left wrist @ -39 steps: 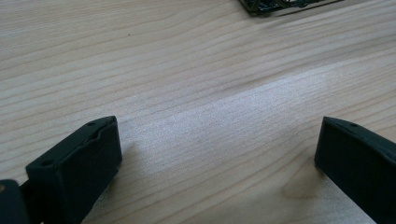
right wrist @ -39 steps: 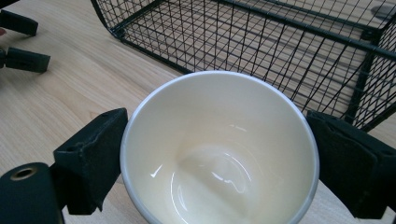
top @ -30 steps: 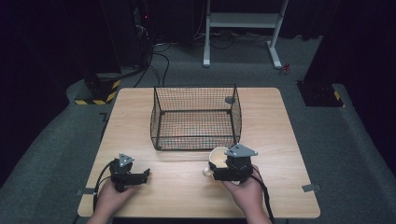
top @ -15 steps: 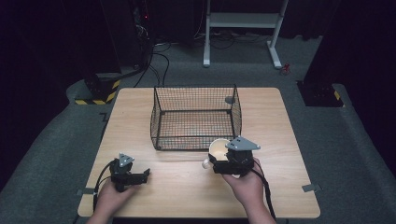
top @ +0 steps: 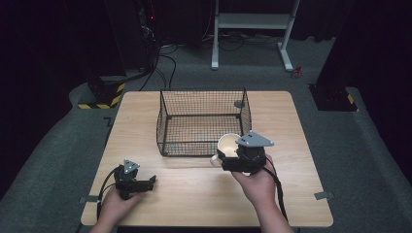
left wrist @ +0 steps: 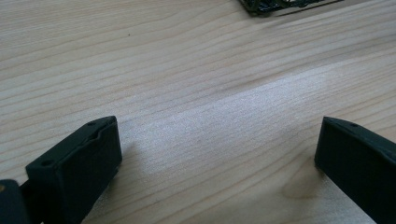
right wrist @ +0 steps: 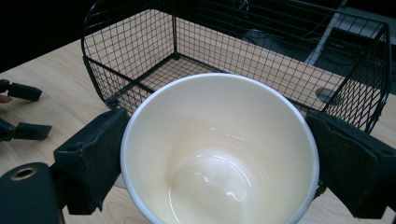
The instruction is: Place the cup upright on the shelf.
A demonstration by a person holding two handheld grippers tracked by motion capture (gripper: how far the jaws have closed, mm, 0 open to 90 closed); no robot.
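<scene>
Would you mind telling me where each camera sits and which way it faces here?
High view: above the person's side, looking forward and down on the table; forearms, left gripper and right gripper show.
Left gripper view: rides the left gripper, facing bare tabletop between open jaws.
Right gripper view: rides the right gripper, facing the cup it clamps, before the wire basket.
High and right gripper views share cup and basket.

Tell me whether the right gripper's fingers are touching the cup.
Touching. In the right gripper view, both black fingers press against opposite sides of the cream cup at its rim, with no gap showing; the right gripper holds it near the wire basket.
</scene>
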